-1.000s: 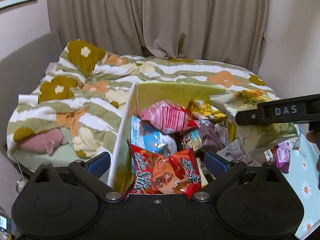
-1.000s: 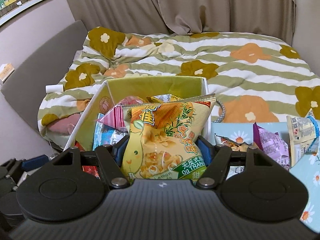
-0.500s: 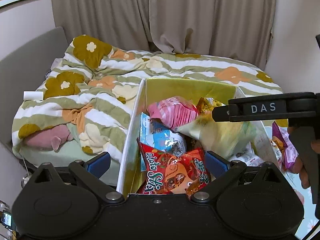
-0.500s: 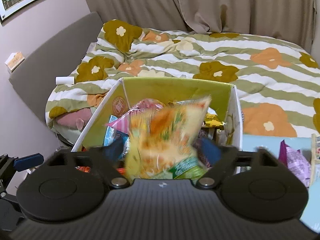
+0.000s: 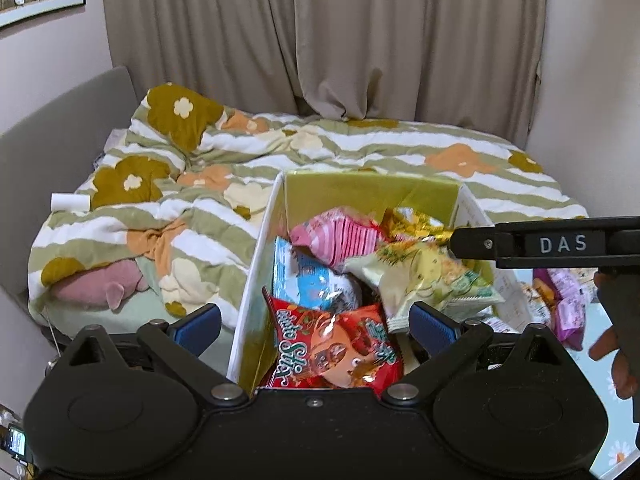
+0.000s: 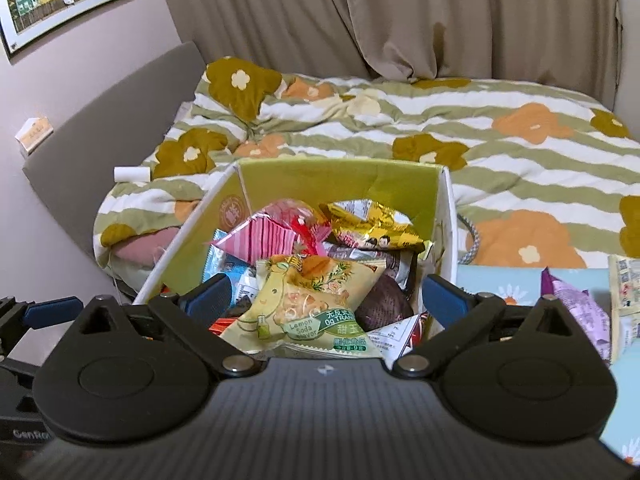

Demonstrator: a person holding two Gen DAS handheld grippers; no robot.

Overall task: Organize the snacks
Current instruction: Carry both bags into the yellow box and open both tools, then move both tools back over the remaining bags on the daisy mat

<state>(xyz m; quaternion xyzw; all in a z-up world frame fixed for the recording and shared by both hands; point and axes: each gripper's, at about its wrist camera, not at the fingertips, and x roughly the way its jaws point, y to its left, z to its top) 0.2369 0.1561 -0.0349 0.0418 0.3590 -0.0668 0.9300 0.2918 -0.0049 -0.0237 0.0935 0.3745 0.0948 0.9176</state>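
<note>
A white box with a yellow-green inside (image 6: 340, 182) (image 5: 372, 194) holds several snack bags. A yellow lemon-soda corn snack bag (image 6: 308, 306) (image 5: 420, 280) lies loose on top of the pile. My right gripper (image 6: 326, 294) is open and empty just above it; its side shows in the left wrist view (image 5: 560, 246). My left gripper (image 5: 314, 322) is open and empty over the box's near left corner, above a red potato-stick bag (image 5: 336, 348). A pink striped bag (image 6: 276, 236) and a gold bag (image 6: 376, 226) lie further back.
A purple snack bag (image 6: 576, 312) and a paper packet (image 6: 626, 288) lie on a light blue daisy-print surface (image 6: 504, 288) right of the box. A bed with a flowered quilt (image 6: 440, 128) is behind. A grey headboard (image 6: 120, 100) is at the left.
My right gripper carried the yellow bag over the box, opened and let it go; the bag dropped onto the pile. My left gripper stayed open by the box.
</note>
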